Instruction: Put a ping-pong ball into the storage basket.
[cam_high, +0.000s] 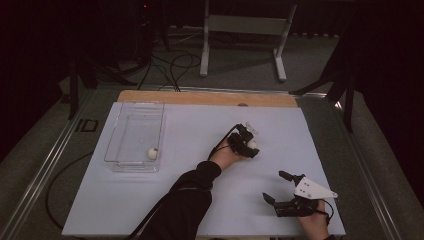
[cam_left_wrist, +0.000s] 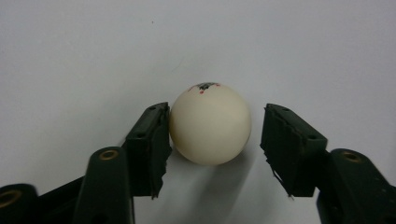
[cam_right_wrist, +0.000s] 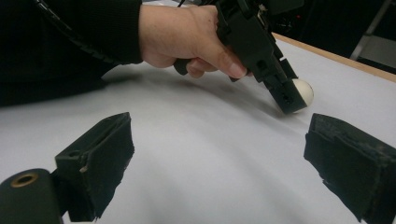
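The left gripper (cam_high: 248, 142) is out near the middle of the white table (cam_high: 200, 200). A cream ball (cam_left_wrist: 210, 123) sits between its two jaws. In the left gripper view one jaw touches the ball's side, and the other jaw has a small gap next to the ball. So the jaws are around the ball but they do not squeeze it from both sides. The ball rests on the table, and it has a small dark mark with red dots on top.

In the right gripper view the left gripper tips down to the table, and the ball peeks out just behind its jaw tip. A hand (cam_right_wrist: 187, 37) in a dark sleeve holds that gripper.

The right gripper (cam_high: 280, 189) is well apart from the ball, close to the person's edge of the table. Its jaws stand wide apart with nothing in them.

Far to the left of the left gripper is a clear tray (cam_high: 120, 135). A small round white thing (cam_high: 152, 153), maybe another ball, lies in it.
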